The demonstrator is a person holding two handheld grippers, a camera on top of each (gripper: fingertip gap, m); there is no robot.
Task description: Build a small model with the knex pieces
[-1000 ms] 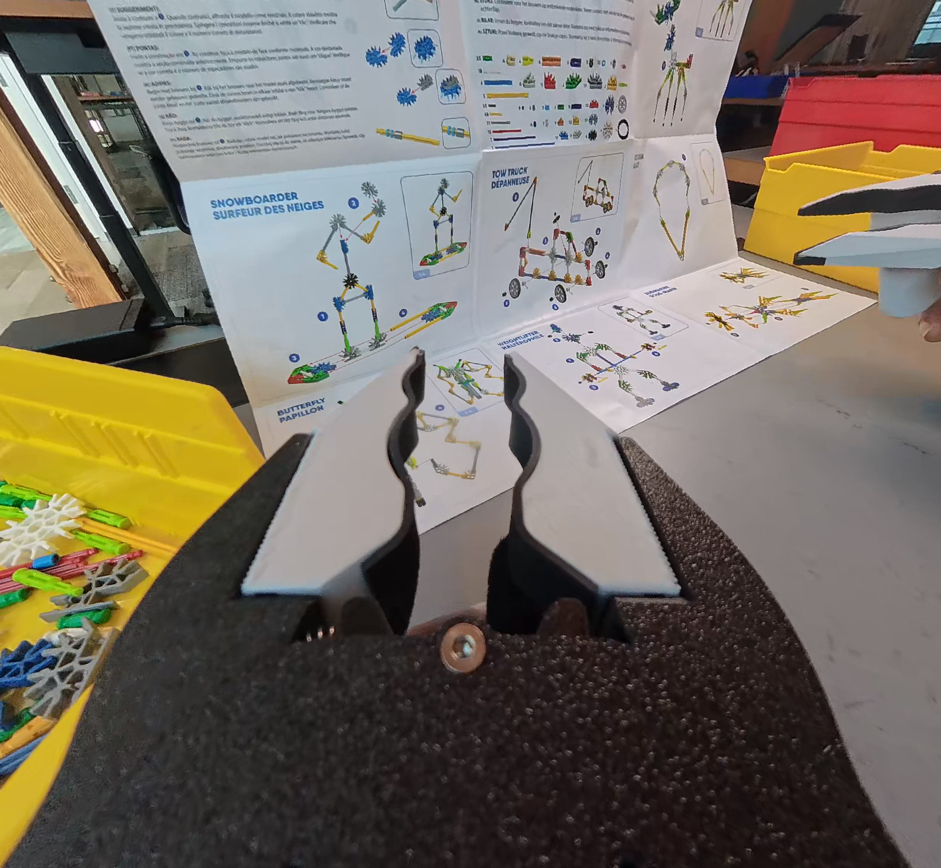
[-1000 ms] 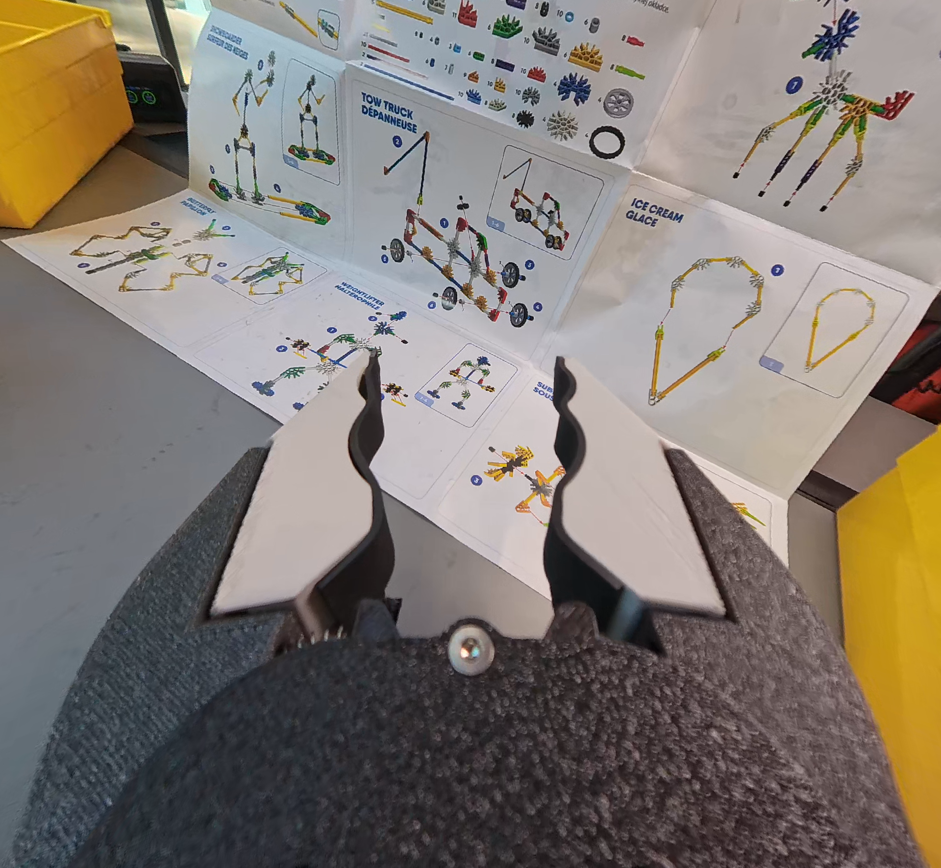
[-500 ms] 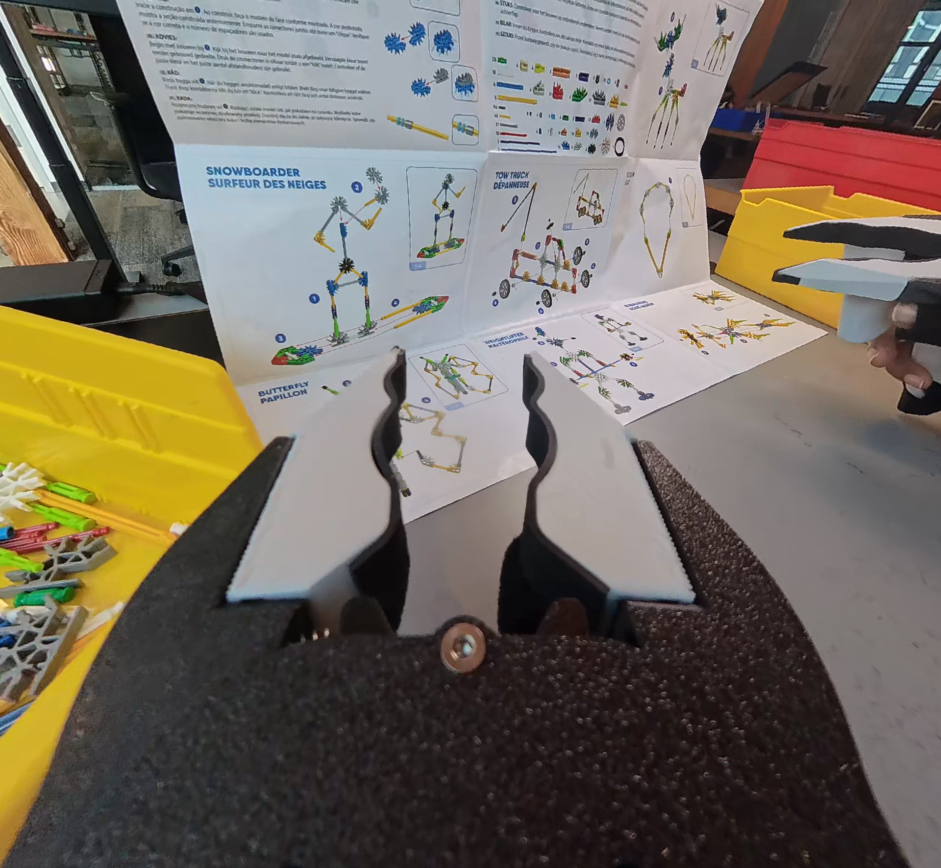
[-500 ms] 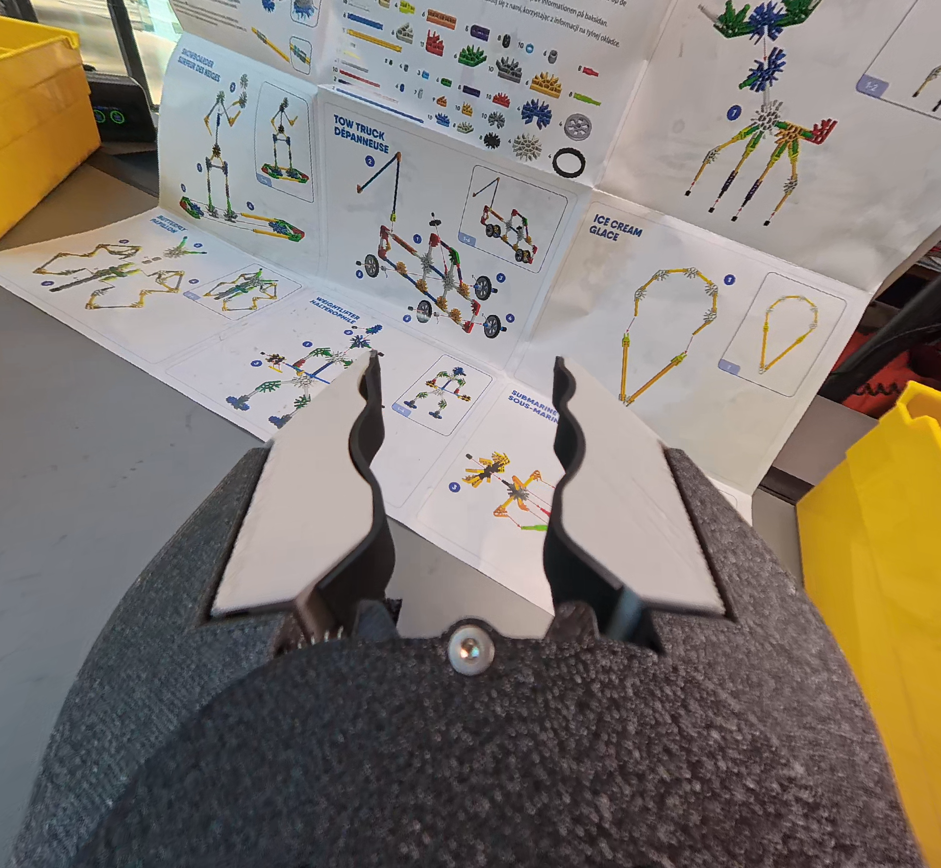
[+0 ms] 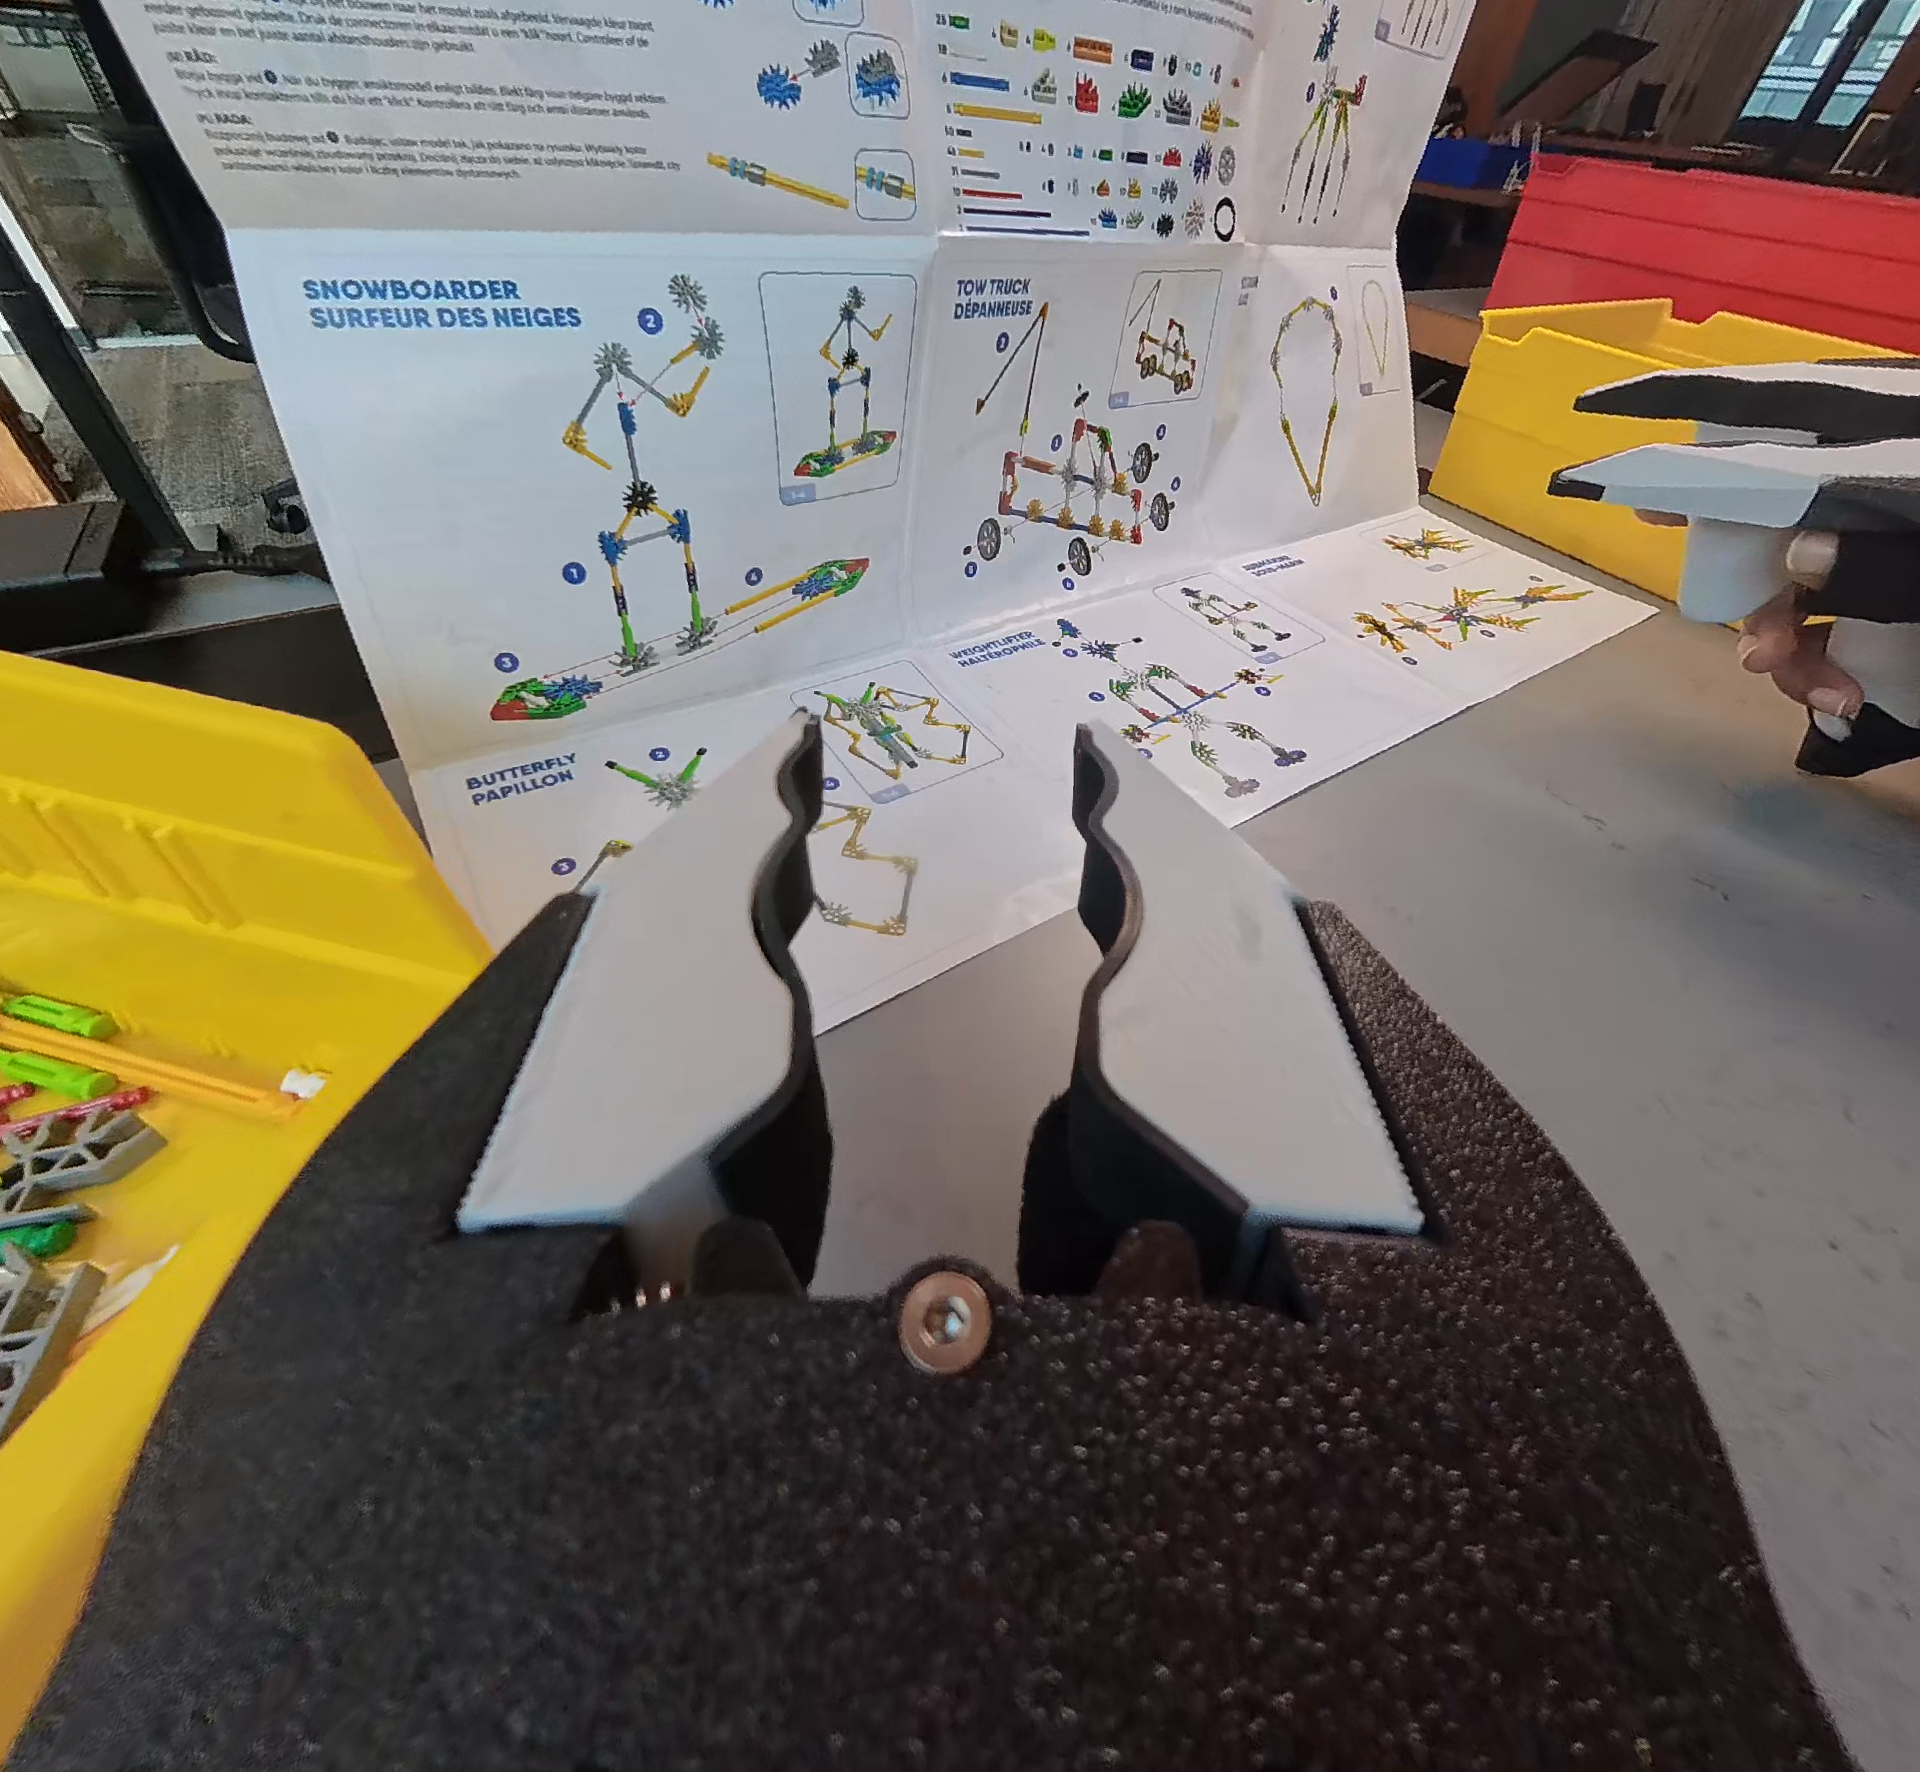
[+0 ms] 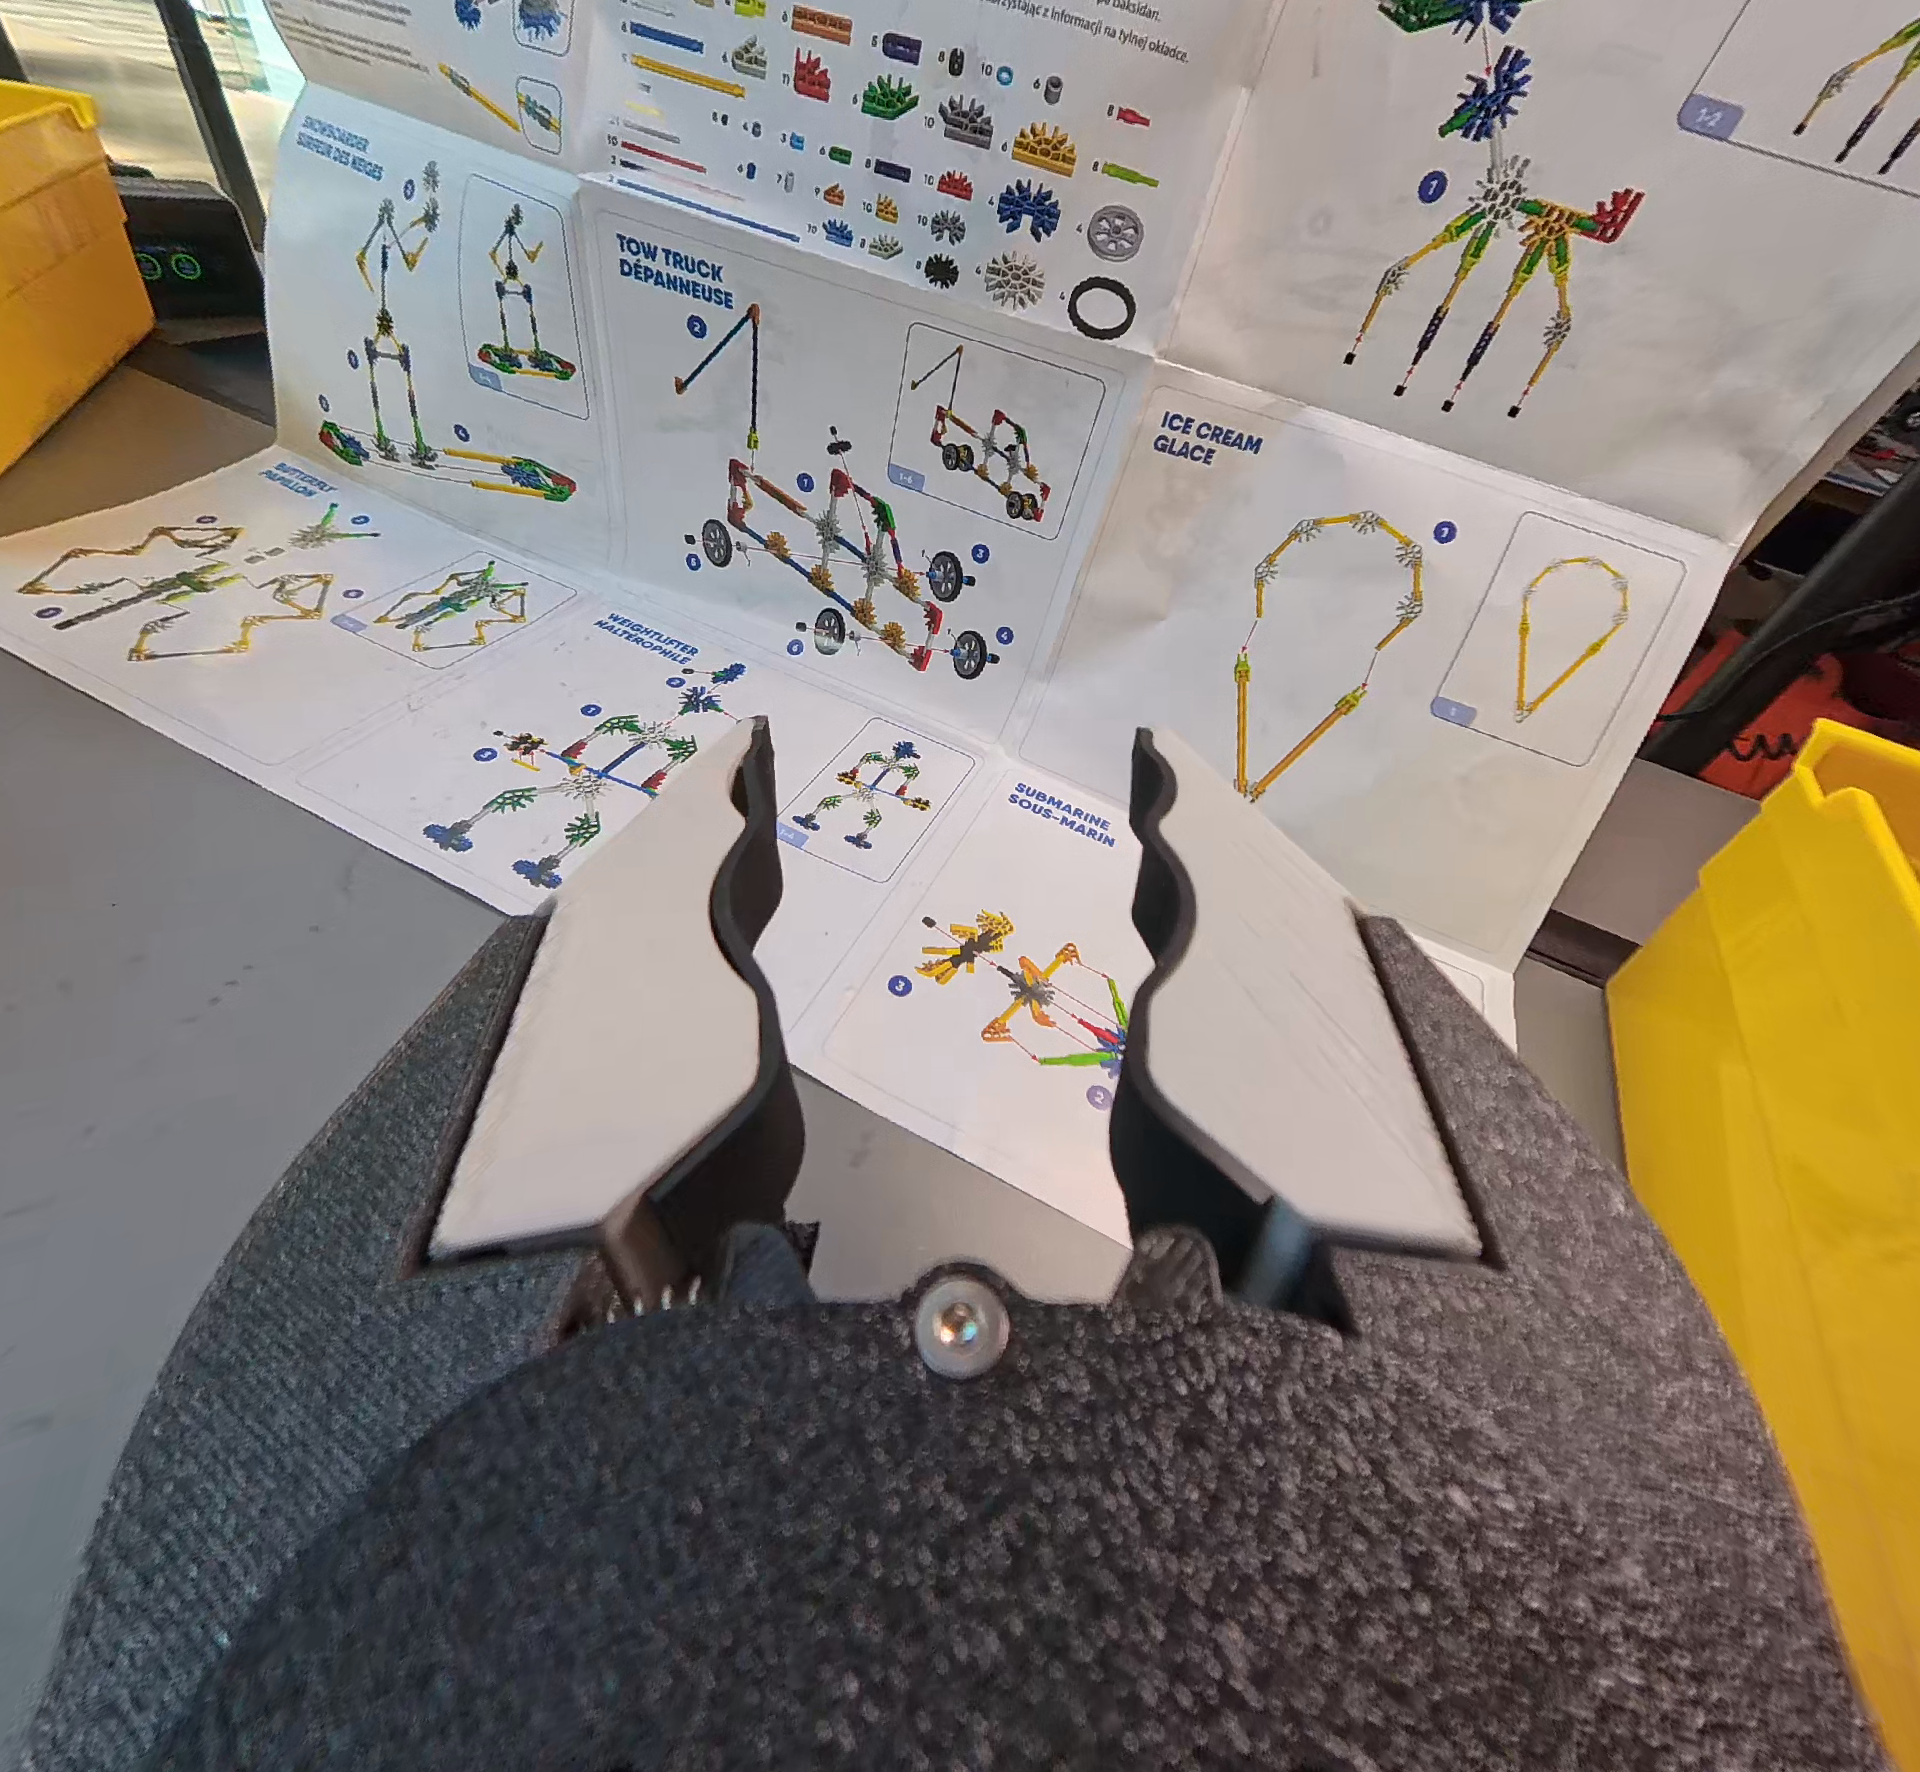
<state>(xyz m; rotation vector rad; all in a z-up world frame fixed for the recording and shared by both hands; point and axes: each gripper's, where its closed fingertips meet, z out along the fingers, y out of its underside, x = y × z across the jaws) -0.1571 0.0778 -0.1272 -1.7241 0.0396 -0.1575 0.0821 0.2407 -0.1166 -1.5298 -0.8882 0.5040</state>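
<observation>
Since a second before, left claw (image 5: 943, 746) had spread its fingers wider, empty above the grey tabletop (image 5: 1558, 995), beside a yellow bin (image 5: 239, 891) of toy sticks. Big paper sheet (image 6: 935, 496) stood ahead. Right claw (image 6: 951, 746) gaped open, holding nothing.

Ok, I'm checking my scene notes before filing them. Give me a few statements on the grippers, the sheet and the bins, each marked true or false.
1. The left gripper is open and holds nothing. True.
2. The right gripper is shut on a green rod. False: it is open and empty.
3. The instruction sheet lies wholly flat. False: its upper part stands upright, and only its lower strip lies on the grey table.
4. The yellow bin beside the left gripper holds loose building pieces. True.
5. The red bin stands behind another yellow bin. True.
</observation>
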